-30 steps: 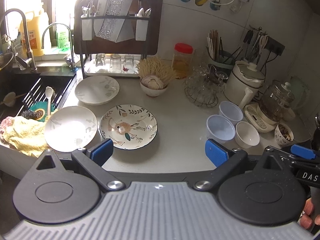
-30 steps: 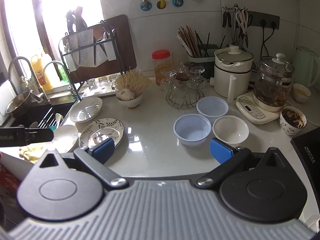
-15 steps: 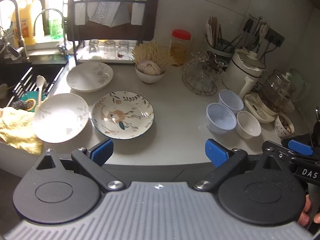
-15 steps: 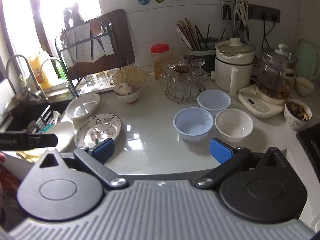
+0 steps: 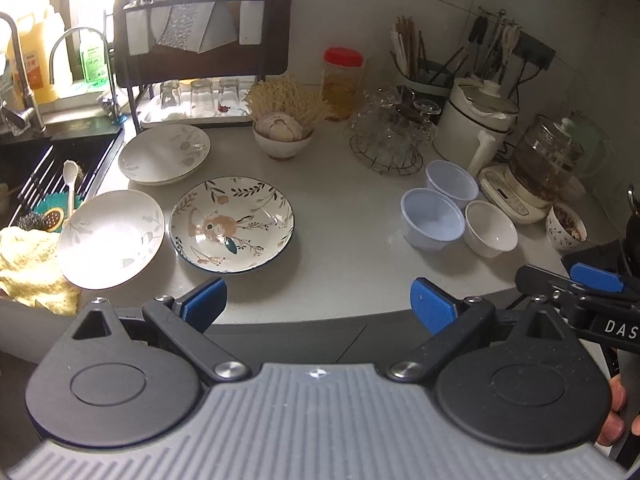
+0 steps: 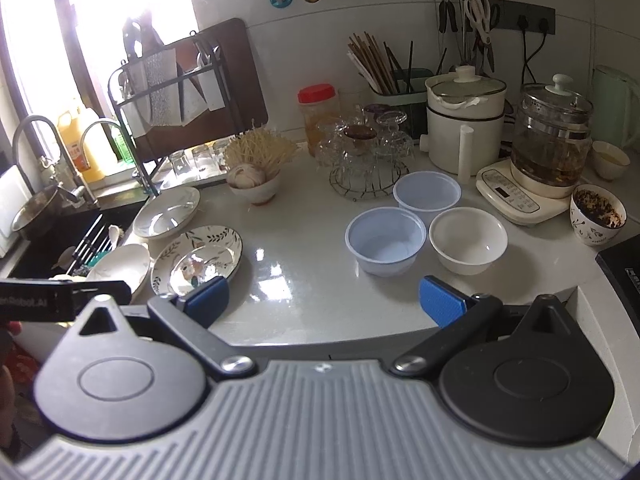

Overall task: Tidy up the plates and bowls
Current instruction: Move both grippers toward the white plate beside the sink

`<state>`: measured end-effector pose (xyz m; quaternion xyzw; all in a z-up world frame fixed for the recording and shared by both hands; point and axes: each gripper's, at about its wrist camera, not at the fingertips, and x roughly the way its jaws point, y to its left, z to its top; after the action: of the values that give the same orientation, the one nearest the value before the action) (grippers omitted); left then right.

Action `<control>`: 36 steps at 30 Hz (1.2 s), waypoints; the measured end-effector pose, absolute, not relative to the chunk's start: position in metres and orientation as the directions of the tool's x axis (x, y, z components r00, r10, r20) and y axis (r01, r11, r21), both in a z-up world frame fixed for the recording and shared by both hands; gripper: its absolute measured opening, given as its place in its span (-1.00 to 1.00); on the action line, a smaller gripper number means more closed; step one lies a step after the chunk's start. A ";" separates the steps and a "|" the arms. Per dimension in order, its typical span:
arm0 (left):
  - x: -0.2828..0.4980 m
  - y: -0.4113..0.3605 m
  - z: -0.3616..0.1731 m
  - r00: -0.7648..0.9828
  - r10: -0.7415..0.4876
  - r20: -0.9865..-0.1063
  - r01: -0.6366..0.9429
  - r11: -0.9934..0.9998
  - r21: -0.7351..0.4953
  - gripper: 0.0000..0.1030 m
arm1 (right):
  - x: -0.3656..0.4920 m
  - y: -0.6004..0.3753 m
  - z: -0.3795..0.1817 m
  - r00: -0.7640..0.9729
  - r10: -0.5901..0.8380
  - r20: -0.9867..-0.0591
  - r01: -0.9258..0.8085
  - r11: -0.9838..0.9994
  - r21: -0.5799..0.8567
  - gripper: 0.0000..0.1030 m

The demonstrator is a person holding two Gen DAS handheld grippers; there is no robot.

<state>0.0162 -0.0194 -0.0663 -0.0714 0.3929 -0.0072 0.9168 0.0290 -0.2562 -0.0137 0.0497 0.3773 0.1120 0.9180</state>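
Observation:
Three plates lie on the counter's left: a floral plate (image 5: 231,224), a white plate (image 5: 110,238) at the sink edge and another white plate (image 5: 164,154) behind. To the right stand two pale blue bowls (image 5: 433,219) (image 5: 452,179) and a white bowl (image 5: 490,229). In the right wrist view the near blue bowl (image 6: 386,240), far blue bowl (image 6: 427,197) and white bowl (image 6: 468,240) sit ahead. My left gripper (image 5: 318,304) is open and empty over the counter's front edge. My right gripper (image 6: 324,300) is open and empty, just short of the bowls.
A dish rack (image 5: 200,44) with glasses stands at the back left beside the sink (image 5: 48,176). A bowl with garlic (image 5: 282,136), a wire rack of glasses (image 5: 386,136), a white pot (image 5: 476,120), a glass kettle (image 5: 548,160) and a patterned cup (image 5: 566,226) crowd the back and right.
Both grippers have pulled back toward the counter's front edge and tilted down a little. Both stay open. The dishes have not moved.

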 end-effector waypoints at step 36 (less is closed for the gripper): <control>-0.003 0.015 -0.047 0.696 -0.020 -0.718 -0.191 0.958 -0.212 0.94 | 0.031 -0.246 0.001 0.645 0.385 -0.660 -0.267 0.923 0.277 1.00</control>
<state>-0.0025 0.0147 -0.0468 -0.1363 0.3872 0.0470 0.9107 0.0311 -0.2459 0.0005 0.0774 0.3806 0.1806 0.9036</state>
